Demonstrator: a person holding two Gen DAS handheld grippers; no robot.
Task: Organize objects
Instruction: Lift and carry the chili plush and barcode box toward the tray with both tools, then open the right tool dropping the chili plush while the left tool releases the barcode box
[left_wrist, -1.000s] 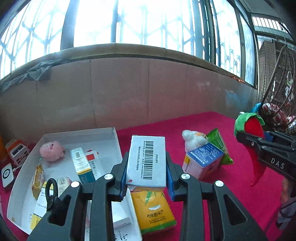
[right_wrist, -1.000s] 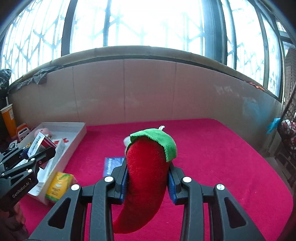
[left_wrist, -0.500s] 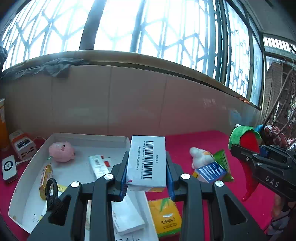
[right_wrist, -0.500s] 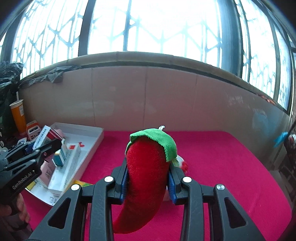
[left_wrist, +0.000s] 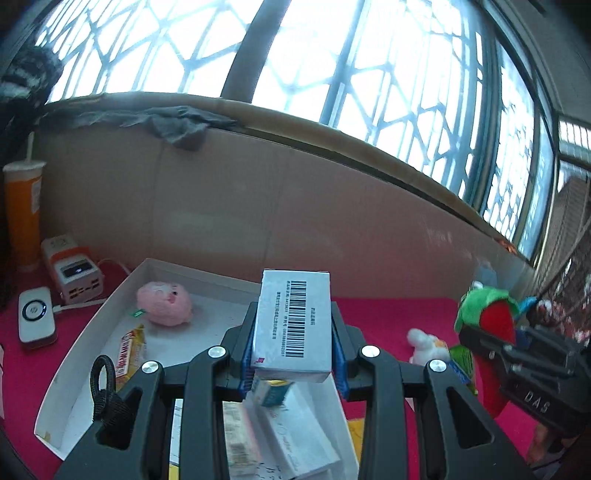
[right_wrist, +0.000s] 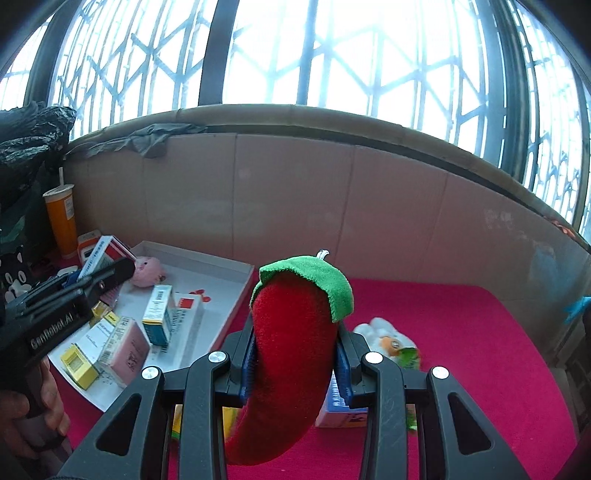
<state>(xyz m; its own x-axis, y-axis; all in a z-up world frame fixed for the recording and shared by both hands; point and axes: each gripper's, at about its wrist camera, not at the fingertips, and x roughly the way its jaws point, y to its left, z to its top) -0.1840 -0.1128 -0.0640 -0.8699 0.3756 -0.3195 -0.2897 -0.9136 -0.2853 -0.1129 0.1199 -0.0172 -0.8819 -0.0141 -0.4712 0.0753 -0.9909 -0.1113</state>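
midway: i am carrying a barcoded box (left_wrist: 293, 326) in the left gripper (left_wrist: 293, 354) and a plush chili (right_wrist: 291, 347) in the right gripper (right_wrist: 293, 365), both jaws clamped. several boxes are already lying in the white tray (left_wrist: 92, 334); a plush toy (right_wrist: 386, 338) and packets are waiting outside.

1. The left gripper (left_wrist: 293, 356) points forward and slightly down, its jaws closed on a white barcode box (left_wrist: 293, 326) whose barcoded face is turned up
2. The right gripper (right_wrist: 295, 360) also tilts a little down, its jaws clamped on the middle of a red plush chili (right_wrist: 288, 354), green cap up
3. A bare hand (right_wrist: 35, 413) wraps the left gripper's handle, low in the right wrist view
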